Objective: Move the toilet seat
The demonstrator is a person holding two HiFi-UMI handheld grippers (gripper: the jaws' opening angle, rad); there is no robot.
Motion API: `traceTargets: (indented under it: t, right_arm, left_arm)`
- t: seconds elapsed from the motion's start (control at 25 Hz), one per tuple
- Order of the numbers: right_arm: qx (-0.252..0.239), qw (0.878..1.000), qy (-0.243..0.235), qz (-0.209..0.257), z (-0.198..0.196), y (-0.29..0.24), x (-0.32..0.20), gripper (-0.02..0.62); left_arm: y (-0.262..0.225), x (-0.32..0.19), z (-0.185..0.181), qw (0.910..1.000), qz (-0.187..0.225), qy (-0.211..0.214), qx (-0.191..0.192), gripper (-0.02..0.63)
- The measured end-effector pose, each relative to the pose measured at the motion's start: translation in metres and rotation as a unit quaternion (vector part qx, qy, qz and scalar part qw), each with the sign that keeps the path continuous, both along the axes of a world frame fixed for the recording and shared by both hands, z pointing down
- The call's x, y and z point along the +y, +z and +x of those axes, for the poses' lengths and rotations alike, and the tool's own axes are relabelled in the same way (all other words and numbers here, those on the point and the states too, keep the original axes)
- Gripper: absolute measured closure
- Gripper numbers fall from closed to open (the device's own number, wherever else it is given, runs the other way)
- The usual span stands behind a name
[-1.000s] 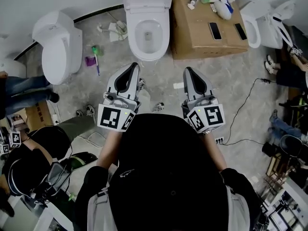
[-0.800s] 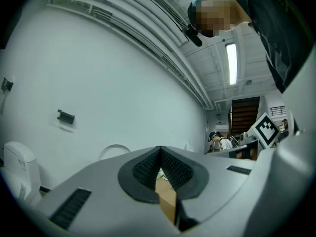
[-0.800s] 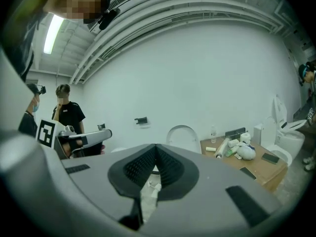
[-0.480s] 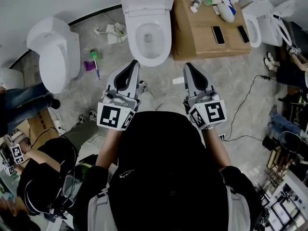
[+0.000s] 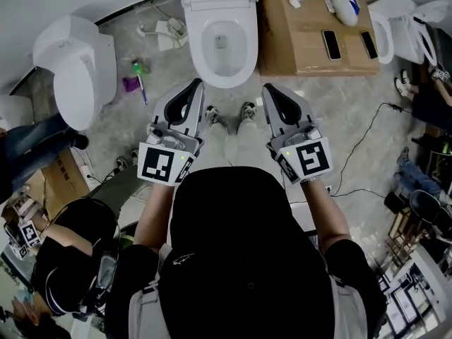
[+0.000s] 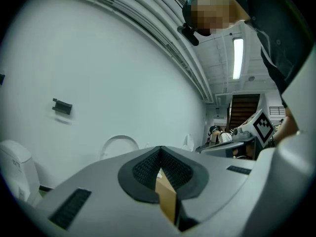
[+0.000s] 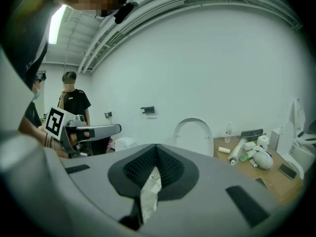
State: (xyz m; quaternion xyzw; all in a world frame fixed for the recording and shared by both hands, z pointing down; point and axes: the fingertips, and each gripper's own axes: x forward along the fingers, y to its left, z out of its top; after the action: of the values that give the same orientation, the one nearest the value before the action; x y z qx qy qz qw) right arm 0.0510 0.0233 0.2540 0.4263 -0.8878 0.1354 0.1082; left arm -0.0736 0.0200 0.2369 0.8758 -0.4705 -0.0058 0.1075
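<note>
The white ceramic toilet [image 5: 222,48] stands directly ahead, beside the brown cardboard box [image 5: 296,41]. Its white oval toilet seat [image 7: 192,132] appears raised, upright against the cistern. The approach step is judged to be in hand, as nothing has been contacted yet. The left gripper [image 5: 193,85] and right gripper [image 5: 267,90] are both clenched and empty, with their tips held just short of the bowl rim. For the next move, the jaws must be released, carried to the seat edge and closed on it. Compared with one second ago, both grippers are found nearer the bowl, and the person's shoes [image 5: 210,115] are now exposed between them.
</note>
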Motion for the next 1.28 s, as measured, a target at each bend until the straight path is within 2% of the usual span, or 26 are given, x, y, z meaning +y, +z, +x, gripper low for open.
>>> traceTargets:
  t: [0.24,0.68,0.96,1.28]
  right_arm:
    - [-0.009,0.999,-0.039,-0.015,-0.006,0.034,-0.024,0.581]
    - [-0.013,0.996,-0.044,-0.071,0.008,0.128,-0.056,0.581]
    - [0.003,0.996,-0.051,-0.075,0.008,0.179,-0.073,0.581]
    - [0.019,0.994,-0.071,-0.082,-0.002,0.244,-0.071,0.581]
  left_arm:
    - [0.036,-0.015,0.017,0.9997,-0.02,-0.01,-0.009,0.598]
    - [0.128,-0.042,0.031,0.9963,-0.069,-0.052,0.005,0.598]
    - [0.174,-0.068,0.045,0.9971,-0.068,-0.031,0.013,0.598]
    - [0.237,-0.077,0.048,0.9968,-0.077,-0.02,-0.003,0.598]
